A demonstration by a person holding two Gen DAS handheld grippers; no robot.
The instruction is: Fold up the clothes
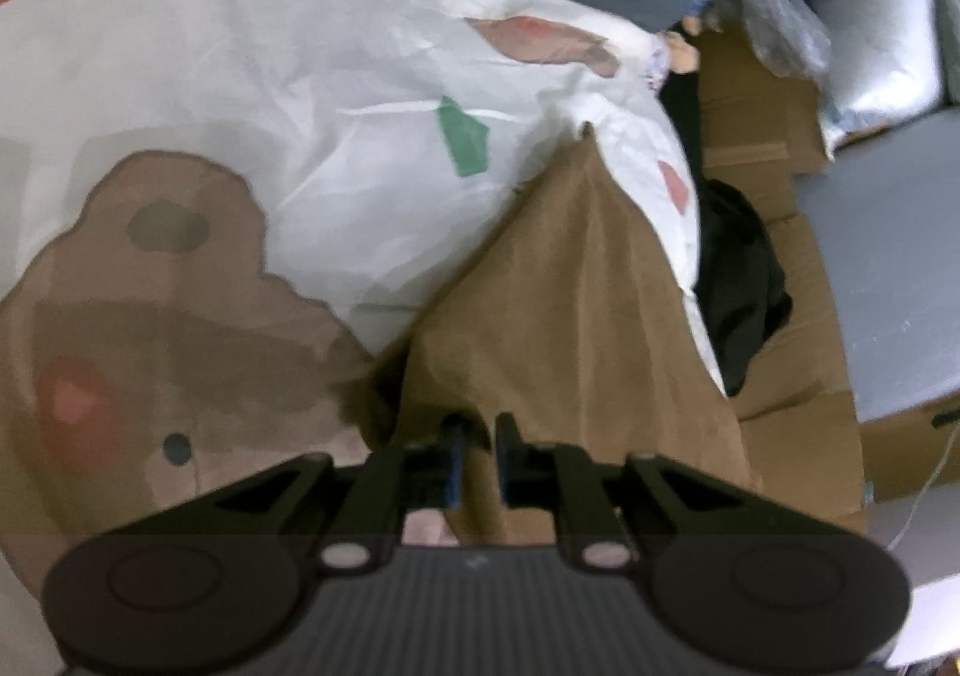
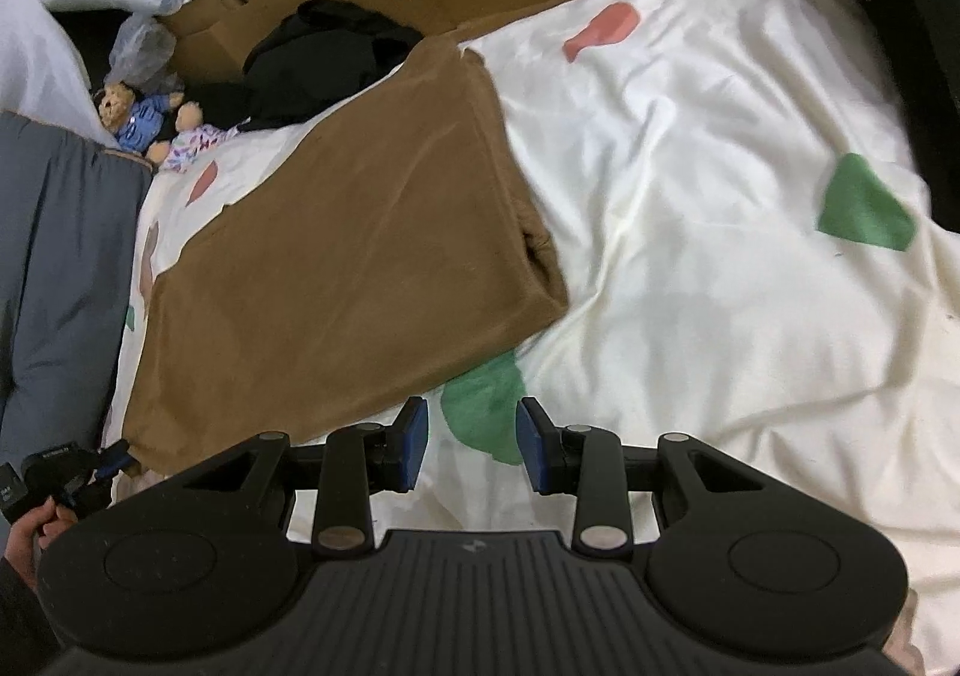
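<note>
The brown garment (image 1: pixel 576 286) fills the middle of my left wrist view, stretched from the bed's far edge down to my left gripper (image 1: pixel 478 436). Its fingers are nearly together with brown cloth between them, so I judge it grips the near edge, though blur hides the exact contact.

In the right wrist view the same garment (image 2: pixel 360 232) lies flat on the patterned duvet (image 2: pixel 690 166), toward the left side of the bed. My right gripper (image 2: pixel 474 436) hovers spread apart over the duvet, holding nothing. I judge a fold is in hand; which fold, I cannot tell. The garment's far end is cut off by dark clothes (image 2: pixel 324 52).
</note>
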